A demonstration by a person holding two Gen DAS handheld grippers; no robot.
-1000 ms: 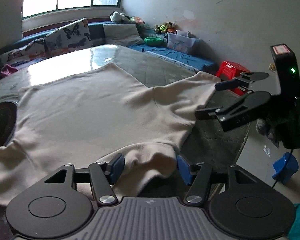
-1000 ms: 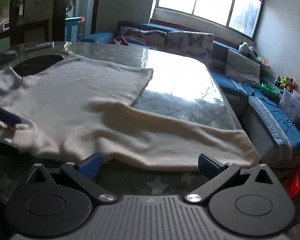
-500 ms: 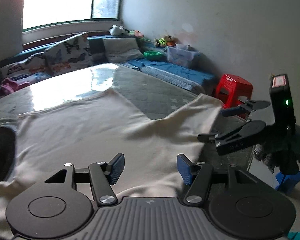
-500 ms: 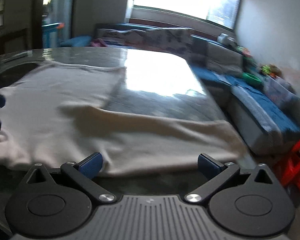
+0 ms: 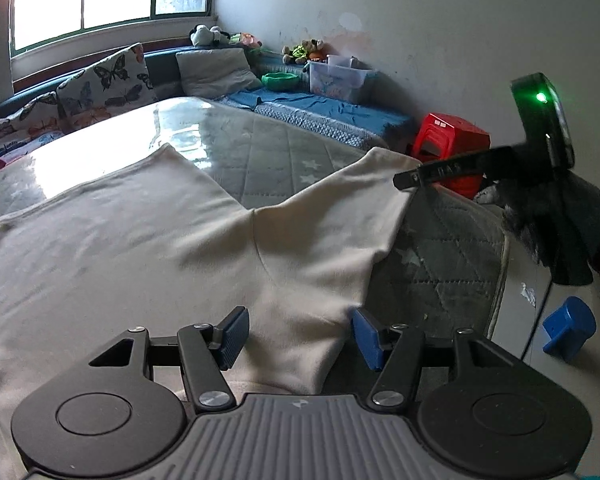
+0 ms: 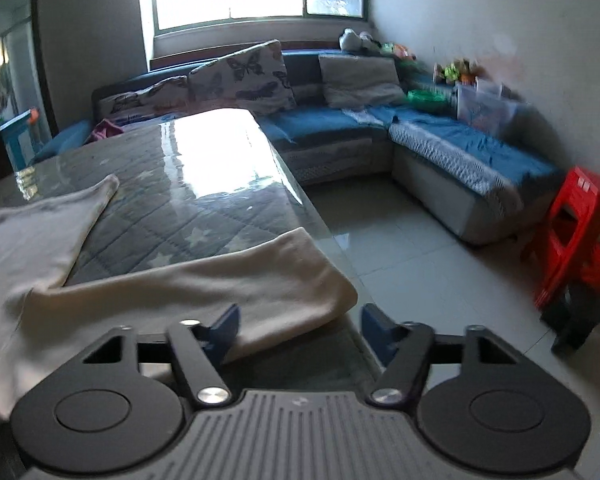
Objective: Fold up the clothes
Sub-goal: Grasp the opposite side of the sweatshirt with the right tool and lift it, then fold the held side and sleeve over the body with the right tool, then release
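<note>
A cream long-sleeved top (image 5: 120, 240) lies spread flat on the quilted table (image 5: 292, 156). My left gripper (image 5: 298, 334) is open, its blue pads either side of the cloth near the armpit. One sleeve (image 6: 204, 284) runs to the table's right edge. My right gripper (image 6: 298, 330) is open just before the sleeve's cuff end, its left pad (image 6: 222, 330) by the cloth. In the left wrist view the right gripper (image 5: 408, 180) sits at the cuff.
The table's glass edge (image 6: 320, 216) drops to a tiled floor on the right. A red plastic stool (image 6: 580, 232) stands there. A blue sofa with cushions (image 6: 340, 120) runs along the back wall. A blue tub (image 5: 568, 328) lies on the floor.
The right gripper swung right along the sleeve to its cuff at the table edge and narrowed its opening. The left gripper came forward over the shirt near the armpit.
</note>
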